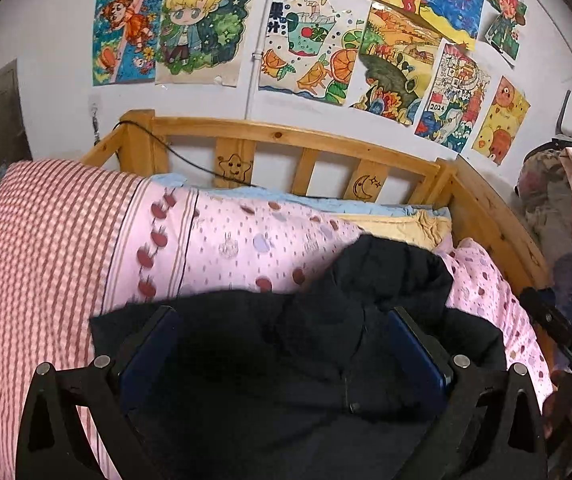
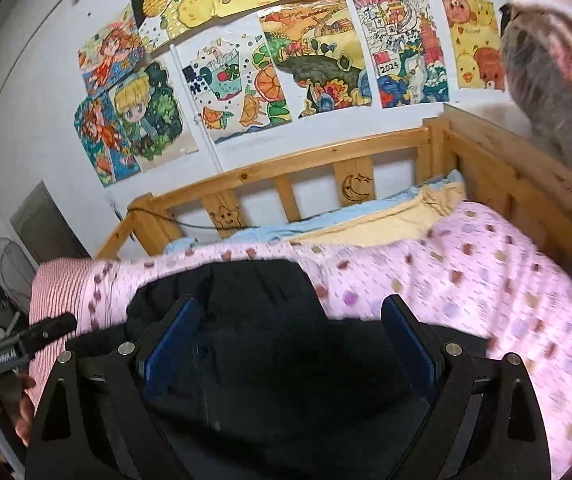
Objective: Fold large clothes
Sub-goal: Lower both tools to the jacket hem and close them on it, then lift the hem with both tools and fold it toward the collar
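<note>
A large black padded jacket (image 1: pixel 366 280) lies bunched on the pink dotted quilt (image 1: pixel 230 240) of a wooden bed. In the left wrist view my left gripper (image 1: pixel 282 316) is open, its blue-padded fingers (image 1: pixel 154 344) spread wide over the jacket's dark cloth. In the right wrist view the jacket (image 2: pixel 258 292) fills the lower middle, and my right gripper (image 2: pixel 290 308) is open above it with nothing pinched between its fingers (image 2: pixel 406 336). Each view shows the other gripper at its edge, held by a hand.
A wooden headboard rail (image 1: pixel 286 136) with star and moon carvings runs behind the quilt, and a side rail (image 1: pixel 494 224) at right. A red-striped pillow (image 1: pixel 46 240) lies at left. Clothes hang at the right (image 1: pixel 566 200). Children's drawings (image 1: pixel 306 52) cover the wall.
</note>
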`<state>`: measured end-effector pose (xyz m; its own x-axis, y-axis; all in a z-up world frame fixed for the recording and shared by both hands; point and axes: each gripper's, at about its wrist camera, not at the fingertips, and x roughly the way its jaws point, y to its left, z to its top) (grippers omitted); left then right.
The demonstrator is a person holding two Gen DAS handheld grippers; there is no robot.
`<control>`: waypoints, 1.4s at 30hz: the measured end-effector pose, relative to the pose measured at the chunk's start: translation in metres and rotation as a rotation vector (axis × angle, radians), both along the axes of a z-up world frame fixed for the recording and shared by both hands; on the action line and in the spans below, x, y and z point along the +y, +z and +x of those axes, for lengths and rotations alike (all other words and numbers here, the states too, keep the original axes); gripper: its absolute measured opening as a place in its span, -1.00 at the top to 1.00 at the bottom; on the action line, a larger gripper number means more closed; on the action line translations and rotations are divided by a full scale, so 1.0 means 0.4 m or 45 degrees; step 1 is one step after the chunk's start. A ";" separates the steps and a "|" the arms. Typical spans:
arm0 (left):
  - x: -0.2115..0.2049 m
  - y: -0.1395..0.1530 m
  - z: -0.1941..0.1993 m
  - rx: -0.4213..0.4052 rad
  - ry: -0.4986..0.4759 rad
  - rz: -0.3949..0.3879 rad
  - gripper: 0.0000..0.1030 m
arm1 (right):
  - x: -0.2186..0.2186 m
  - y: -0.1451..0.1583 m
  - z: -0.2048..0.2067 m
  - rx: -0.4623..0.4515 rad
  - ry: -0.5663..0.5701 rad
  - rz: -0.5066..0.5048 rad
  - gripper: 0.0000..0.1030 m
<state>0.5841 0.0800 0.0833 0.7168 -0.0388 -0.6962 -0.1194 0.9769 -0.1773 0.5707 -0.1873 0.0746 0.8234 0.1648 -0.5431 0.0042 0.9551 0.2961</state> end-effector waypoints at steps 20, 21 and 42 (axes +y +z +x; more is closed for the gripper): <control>-0.060 -0.121 0.210 0.031 -0.208 -0.020 0.48 | 0.042 -0.161 0.230 0.157 0.022 0.084 0.74; -0.061 -0.116 0.202 0.002 -0.215 -0.022 0.65 | 0.042 -0.160 0.228 0.155 0.023 0.073 0.76; -0.070 -0.128 -0.044 -0.174 -0.421 0.231 0.90 | -0.013 -0.165 -0.042 0.184 0.209 -0.121 0.91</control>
